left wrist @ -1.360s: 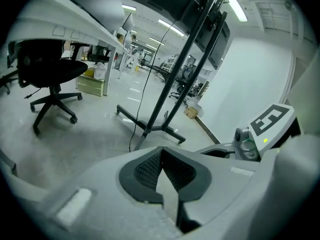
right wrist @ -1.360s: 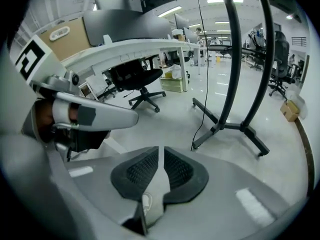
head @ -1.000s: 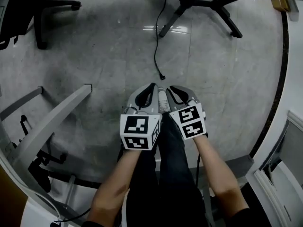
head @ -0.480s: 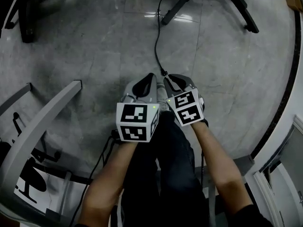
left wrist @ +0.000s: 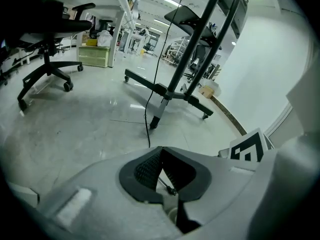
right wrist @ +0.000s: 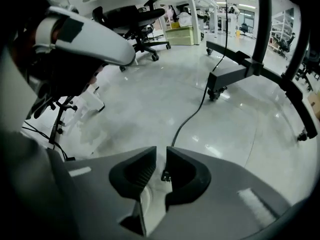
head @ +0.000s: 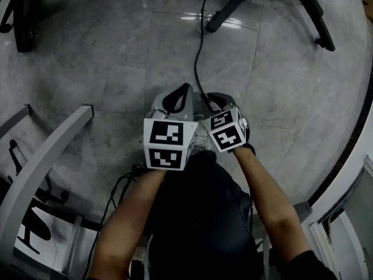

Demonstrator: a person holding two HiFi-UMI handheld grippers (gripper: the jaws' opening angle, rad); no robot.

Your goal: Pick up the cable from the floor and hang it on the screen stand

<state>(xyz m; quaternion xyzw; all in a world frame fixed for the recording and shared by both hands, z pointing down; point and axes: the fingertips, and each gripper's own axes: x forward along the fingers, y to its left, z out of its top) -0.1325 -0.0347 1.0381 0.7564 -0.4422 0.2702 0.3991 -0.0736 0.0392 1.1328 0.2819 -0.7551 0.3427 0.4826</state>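
Across the polished grey floor (head: 116, 69) stood the black wheeled base of the screen stand (head: 233, 7), well ahead of the person. From beside it the cable (head: 198, 57) trailed along the floor and ended right at the two grippers, which were held low and side by side, presumably to reach its loose end. The right gripper (right wrist: 160, 151) had its jaws parted by only a narrow slit and aimed over the cable, likely lining up a pinch. The left gripper (left wrist: 160, 150) was clenched tip to tip on nothing, seemingly idle. Smallest, the plug (right wrist: 164, 175) showed within the right slit, apparently lying on the floor, not yet lifted.
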